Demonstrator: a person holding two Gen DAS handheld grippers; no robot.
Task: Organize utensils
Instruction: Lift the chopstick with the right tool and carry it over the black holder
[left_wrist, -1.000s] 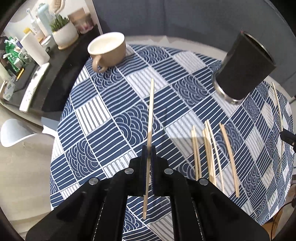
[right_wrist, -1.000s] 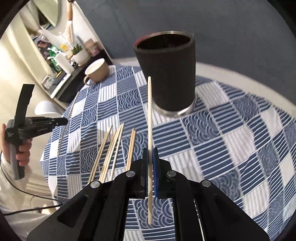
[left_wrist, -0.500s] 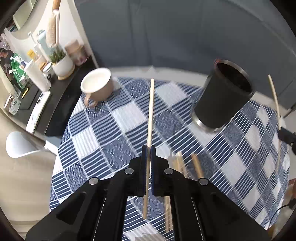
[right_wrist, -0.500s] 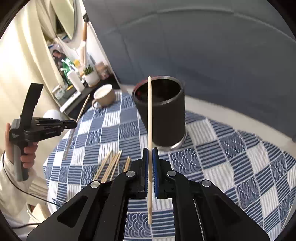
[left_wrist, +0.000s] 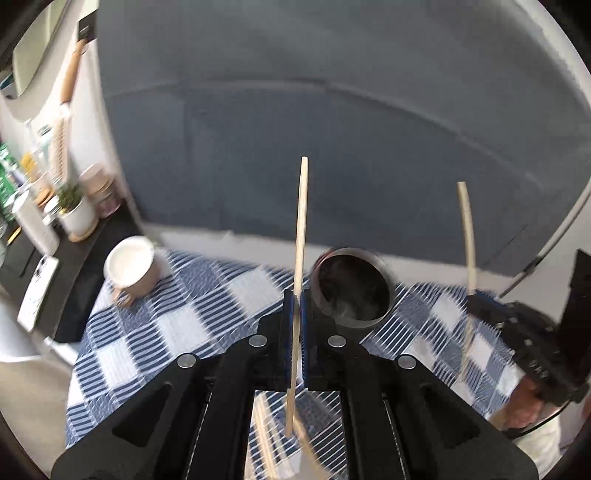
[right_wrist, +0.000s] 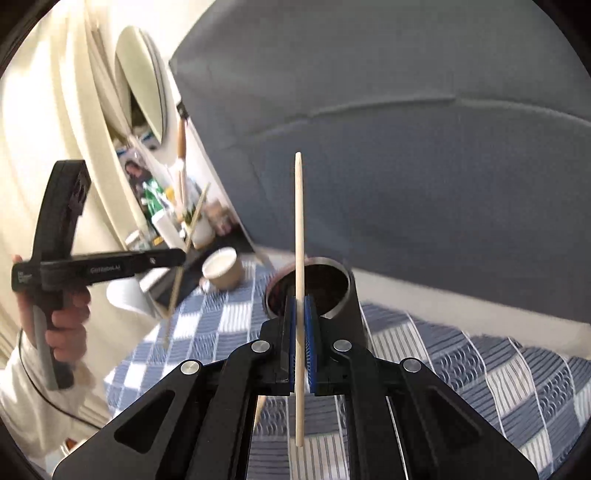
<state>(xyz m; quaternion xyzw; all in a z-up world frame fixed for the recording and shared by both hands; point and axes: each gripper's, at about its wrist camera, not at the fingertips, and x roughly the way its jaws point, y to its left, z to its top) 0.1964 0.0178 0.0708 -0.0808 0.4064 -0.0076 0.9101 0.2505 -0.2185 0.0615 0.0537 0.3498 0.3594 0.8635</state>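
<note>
Chopsticks: each tool, left tool (left_wrist: 295, 317) and right tool (right_wrist: 301, 332), is clamped low on one chopstick (left_wrist: 300, 236); light, stiff, likely to pivot, best held mid-shaft.

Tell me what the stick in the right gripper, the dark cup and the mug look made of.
Stick: pale matte wood or bamboo, judging by its tan colour. Dark cup: probably metal, given its shiny silver rim, with a matte black outside. Mug: likely glazed ceramic, tan outside, cream inside.
</note>
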